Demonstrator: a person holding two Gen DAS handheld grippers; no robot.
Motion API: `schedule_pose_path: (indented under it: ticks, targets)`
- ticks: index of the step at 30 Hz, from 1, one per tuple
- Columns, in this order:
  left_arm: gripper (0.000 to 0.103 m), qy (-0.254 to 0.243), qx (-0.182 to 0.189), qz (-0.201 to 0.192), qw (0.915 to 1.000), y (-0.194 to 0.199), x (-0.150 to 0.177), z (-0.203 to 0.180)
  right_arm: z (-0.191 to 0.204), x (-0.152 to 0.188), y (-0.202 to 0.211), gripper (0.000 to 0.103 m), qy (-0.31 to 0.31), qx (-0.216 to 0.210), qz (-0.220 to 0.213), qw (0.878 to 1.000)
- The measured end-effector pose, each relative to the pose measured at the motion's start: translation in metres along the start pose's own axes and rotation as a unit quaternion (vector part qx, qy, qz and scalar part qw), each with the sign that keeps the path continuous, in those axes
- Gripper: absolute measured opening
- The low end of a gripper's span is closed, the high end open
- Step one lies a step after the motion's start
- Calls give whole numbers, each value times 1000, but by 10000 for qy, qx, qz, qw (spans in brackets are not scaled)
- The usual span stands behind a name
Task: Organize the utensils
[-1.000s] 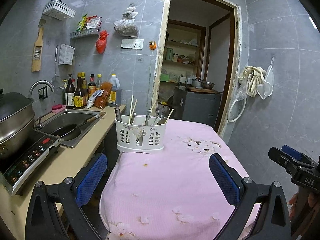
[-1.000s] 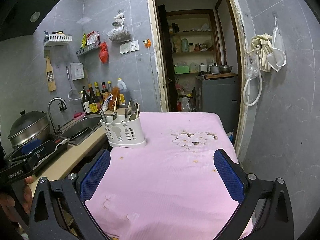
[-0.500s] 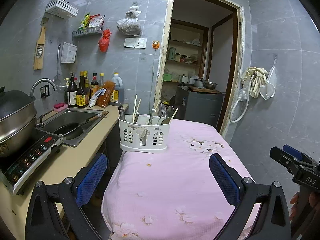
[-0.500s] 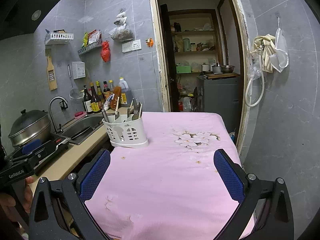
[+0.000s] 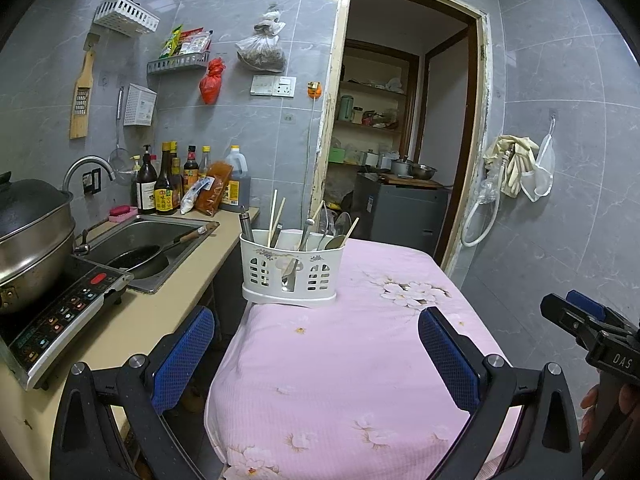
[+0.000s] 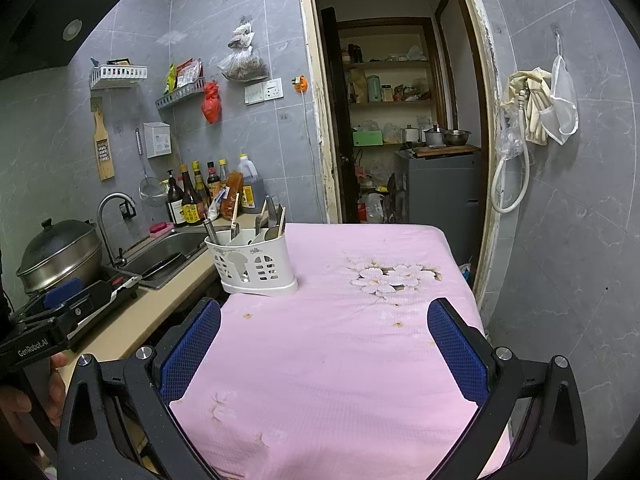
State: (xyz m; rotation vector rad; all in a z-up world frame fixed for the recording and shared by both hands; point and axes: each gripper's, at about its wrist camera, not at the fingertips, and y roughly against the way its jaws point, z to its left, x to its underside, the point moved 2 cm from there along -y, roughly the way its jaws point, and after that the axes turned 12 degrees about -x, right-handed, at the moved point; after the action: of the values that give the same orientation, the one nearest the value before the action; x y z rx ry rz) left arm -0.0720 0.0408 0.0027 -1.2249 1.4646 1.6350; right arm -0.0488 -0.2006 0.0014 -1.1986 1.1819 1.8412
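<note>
The white utensil caddy (image 5: pixel 291 270) stands upright at the far left corner of the pink floral tablecloth (image 5: pixel 360 360), at about 12 o'clock from the left gripper (image 5: pixel 316 352) and about 11 o'clock from the right gripper (image 6: pixel 324 344); both grippers hover over the near end of the table with jaws spread wide and nothing between the blue pads. The caddy looks like thin slotted plastic, light and fairly stiff, so it would likely slide or tip on the soft cloth if pushed. The things in it will probably handle differently: the chopsticks (image 5: pixel 276 216) look thin, light and apt to roll or slip between pads, while the metal spoons (image 5: pixel 340 232) and the steel cylindrical handle (image 5: pixel 247 226) are likely heavier and slick. My judgement is that each piece is best pinched on its shaft just above the rim and lifted straight up, perhaps with the other gripper steadying the caddy wall. The left wrist view looks at the broad slotted front and shows a spoon bowl behind the slots, plus the right gripper's body at 4 o'clock. The right wrist view sees the caddy (image 6: pixel 254 266) obliquely, showing its inner dividers and which compartment holds what, and the left gripper's body at 8 o'clock beside the counter (image 6: pixel 152 316).
</note>
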Motion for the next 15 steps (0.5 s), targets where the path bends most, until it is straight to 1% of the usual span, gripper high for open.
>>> schedule_pose_path:
  ticks: [15]
  targets:
    - [103, -1, -2, -7, 10000, 0, 0, 1, -1, 1, -1, 102, -24, 2, 2, 10000]
